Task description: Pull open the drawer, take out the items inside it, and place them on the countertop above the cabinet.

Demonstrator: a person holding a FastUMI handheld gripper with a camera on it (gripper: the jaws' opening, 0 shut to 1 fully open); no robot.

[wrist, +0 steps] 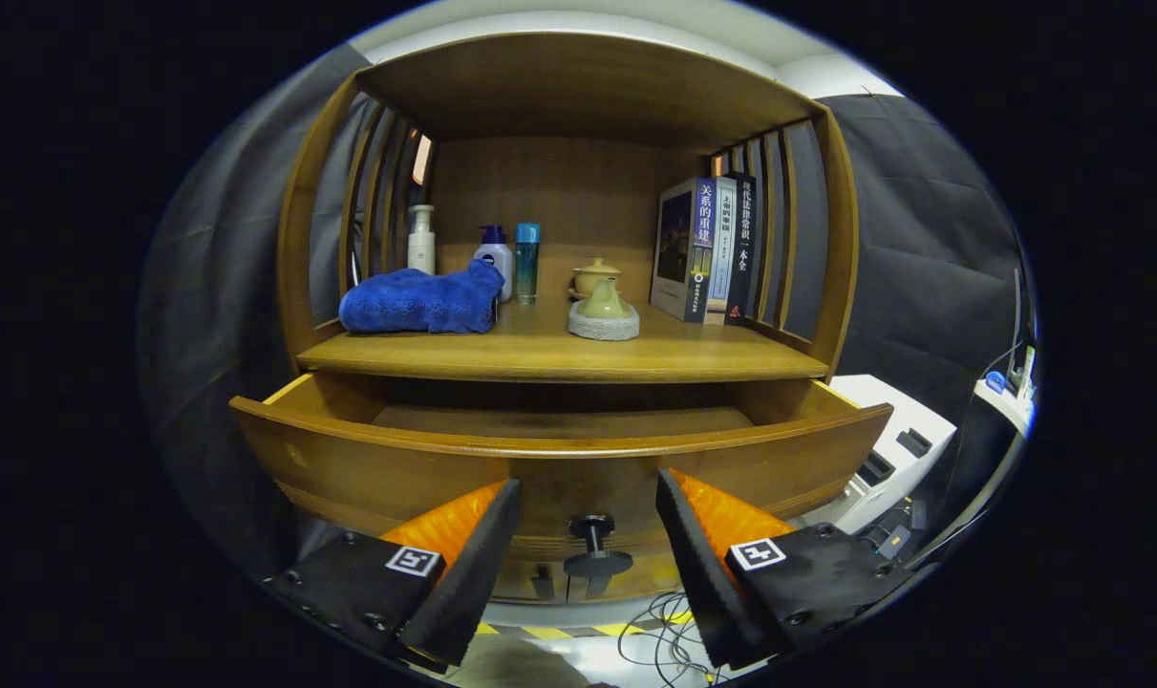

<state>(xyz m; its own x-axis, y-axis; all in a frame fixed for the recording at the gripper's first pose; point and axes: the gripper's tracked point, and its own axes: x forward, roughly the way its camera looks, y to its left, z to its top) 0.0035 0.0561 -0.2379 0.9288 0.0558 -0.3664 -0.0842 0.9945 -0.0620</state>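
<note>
My gripper (588, 521) gapes empty astride the knob (593, 545) of the open drawer (559, 449); next I reach inside.

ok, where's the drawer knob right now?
In the gripper view the drawer knob sits between the open claw's fingers, untouched, on the front of the pulled-out drawer.

Cam rides on the gripper (588, 535), looking fwd along its spread fingers (473, 554), straight at the cabinet front. Close in, level w/ the pulled-out drawer (559, 449); its knob (593, 547) sits between the fingers, worktop (559, 355) above.
</note>
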